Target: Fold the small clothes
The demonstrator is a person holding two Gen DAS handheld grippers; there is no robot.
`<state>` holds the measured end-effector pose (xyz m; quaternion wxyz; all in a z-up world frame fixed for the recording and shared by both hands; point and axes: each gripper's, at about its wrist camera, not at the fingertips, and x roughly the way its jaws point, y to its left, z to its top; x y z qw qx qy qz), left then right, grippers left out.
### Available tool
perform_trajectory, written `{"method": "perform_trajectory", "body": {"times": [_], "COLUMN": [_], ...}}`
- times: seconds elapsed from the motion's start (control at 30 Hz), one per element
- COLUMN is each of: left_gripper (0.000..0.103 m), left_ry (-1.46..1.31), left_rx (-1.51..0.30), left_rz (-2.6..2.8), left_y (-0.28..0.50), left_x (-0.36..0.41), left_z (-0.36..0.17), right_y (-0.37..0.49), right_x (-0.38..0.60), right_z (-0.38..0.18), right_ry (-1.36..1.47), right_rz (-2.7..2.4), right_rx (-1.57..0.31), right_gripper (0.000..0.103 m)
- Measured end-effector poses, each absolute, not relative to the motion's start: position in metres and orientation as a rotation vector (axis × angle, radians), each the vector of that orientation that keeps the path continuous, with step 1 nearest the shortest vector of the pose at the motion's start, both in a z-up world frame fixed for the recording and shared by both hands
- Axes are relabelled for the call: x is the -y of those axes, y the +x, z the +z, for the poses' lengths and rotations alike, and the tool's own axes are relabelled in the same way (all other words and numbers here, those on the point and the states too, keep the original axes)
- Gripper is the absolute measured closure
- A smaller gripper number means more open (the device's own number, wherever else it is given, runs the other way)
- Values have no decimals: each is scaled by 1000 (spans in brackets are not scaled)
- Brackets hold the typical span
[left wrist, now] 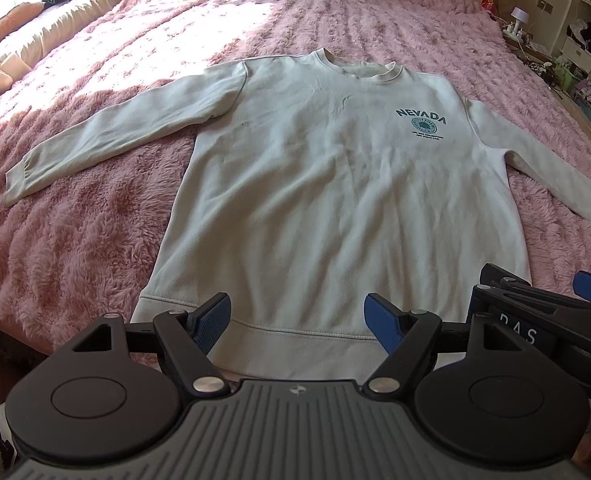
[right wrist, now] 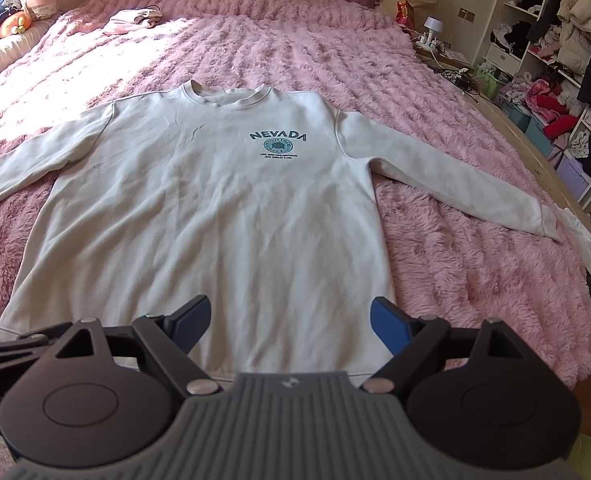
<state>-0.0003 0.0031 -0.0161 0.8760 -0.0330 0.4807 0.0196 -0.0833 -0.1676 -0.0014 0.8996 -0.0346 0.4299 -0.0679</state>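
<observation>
No fold is showing yet: the sweatshirt [left wrist: 335,184] is lying flat, sleeves spread, on the bed [left wrist: 95,240], while both tools, left [left wrist: 297,322] and right [right wrist: 289,326], are hovering open-jawed over its hem, gripping nothing.

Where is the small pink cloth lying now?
The pink cloth lies far up the pink blanket, beyond the sweatshirt, left in both views.
</observation>
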Motion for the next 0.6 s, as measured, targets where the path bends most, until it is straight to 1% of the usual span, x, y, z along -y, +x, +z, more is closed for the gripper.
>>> {"method": "perform_trajectory", "body": {"times": [0.17, 0.27, 0.33, 0.6], "left_gripper": [14, 15, 17, 16], "left_ry": [-83, -117, -142, -222], "left_rx": [-1009, -1017, -1013, -984], "left_rz": [30, -9, -43, -208], "left_y": [5, 11, 15, 49], "left_x": [-3, -3, -2, 23], "left_z": [-17, -19, -20, -19], "right_y": [-80, -75, -72, -65], "right_x": [169, 177, 185, 231], "right_z": [-4, -7, -8, -2], "right_ry": [-61, 0, 46, 162], "right_rz": [-140, -157, -152, -175], "right_rx": [-895, -912, -923, -800], "right_gripper": [20, 20, 20, 20]}}
